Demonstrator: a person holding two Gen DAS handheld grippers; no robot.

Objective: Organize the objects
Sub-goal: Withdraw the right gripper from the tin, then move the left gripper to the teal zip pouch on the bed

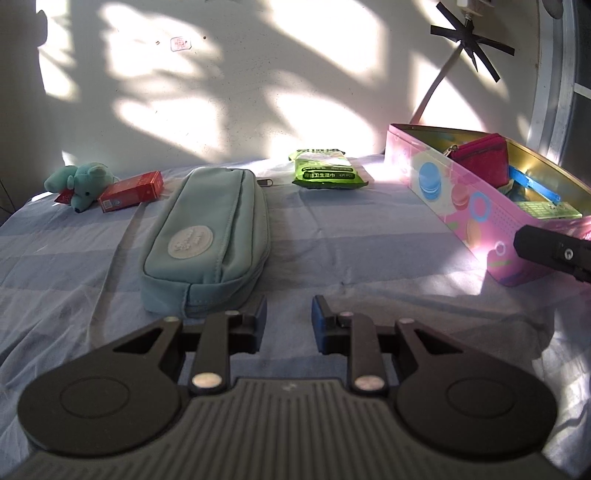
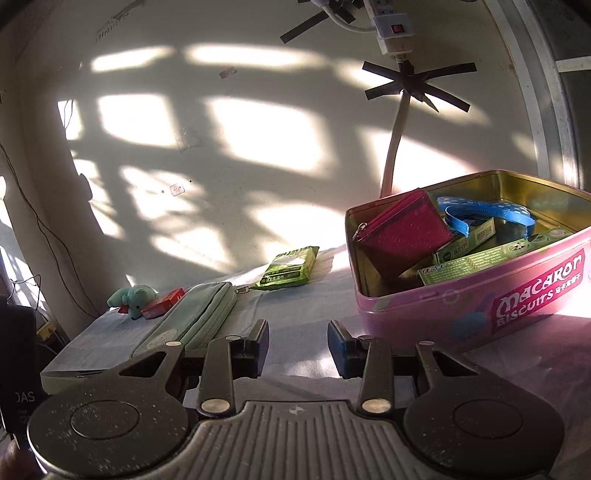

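A pink macaron biscuit tin (image 1: 476,210) (image 2: 461,310) stands open at the right and holds a magenta zip pouch (image 2: 402,236), a blue strap (image 2: 484,214) and green boxes (image 2: 476,258). On the blue cloth lie a teal pencil case (image 1: 210,240) (image 2: 192,317), a green wet-wipe pack (image 1: 325,168) (image 2: 290,267), a red box (image 1: 131,191) (image 2: 164,302) and a teal plush toy (image 1: 79,182) (image 2: 131,295). My left gripper (image 1: 289,317) is open and empty, just right of the pencil case's near end. My right gripper (image 2: 298,343) is open and empty, left of the tin.
A wall with patches of sunlight rises behind the table. A white cable (image 2: 395,147) taped with black strips runs up to a power strip (image 2: 391,26). The table's left edge (image 2: 59,365) drops off beside the pencil case. The other gripper's tip (image 1: 554,251) shows by the tin.
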